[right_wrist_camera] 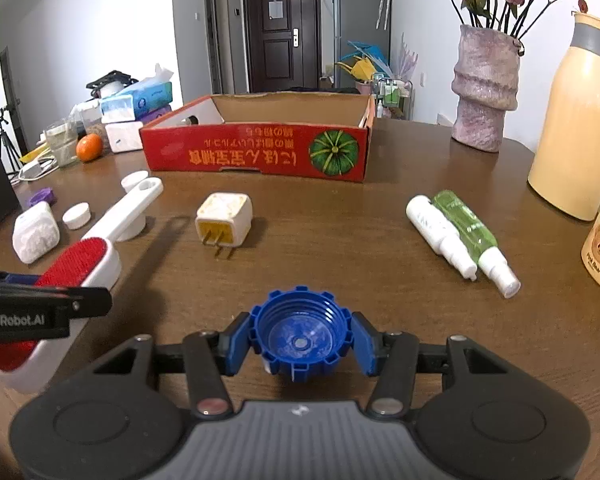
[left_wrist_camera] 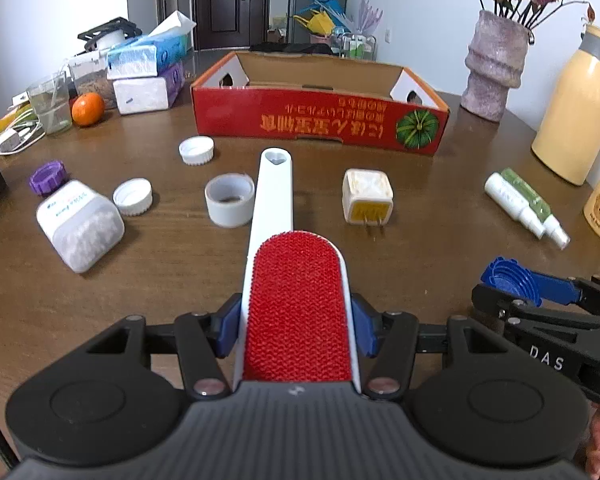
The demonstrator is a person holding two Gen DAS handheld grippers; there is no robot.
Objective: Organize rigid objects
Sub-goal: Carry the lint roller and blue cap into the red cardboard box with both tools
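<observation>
Red-faced lint brush (left_wrist_camera: 296,312) sits clamped in the left gripper (left_wrist_camera: 294,330) jaws, handle pointing straight toward the cardboard box (left_wrist_camera: 320,120) across the table (left_wrist_camera: 160,280); right gripper (right_wrist_camera: 300,340) jaws pinch the blue cap (right_wrist_camera: 300,332), box ahead-left.

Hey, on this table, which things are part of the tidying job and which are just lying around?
Job:
- lint brush, held by left gripper
- blue cap, held by right gripper
- red box
- plug adapter
- spray bottles
- white caps
- pill bottle

Lying about:
- vase
- thermos
- orange
- tissue packs
</observation>
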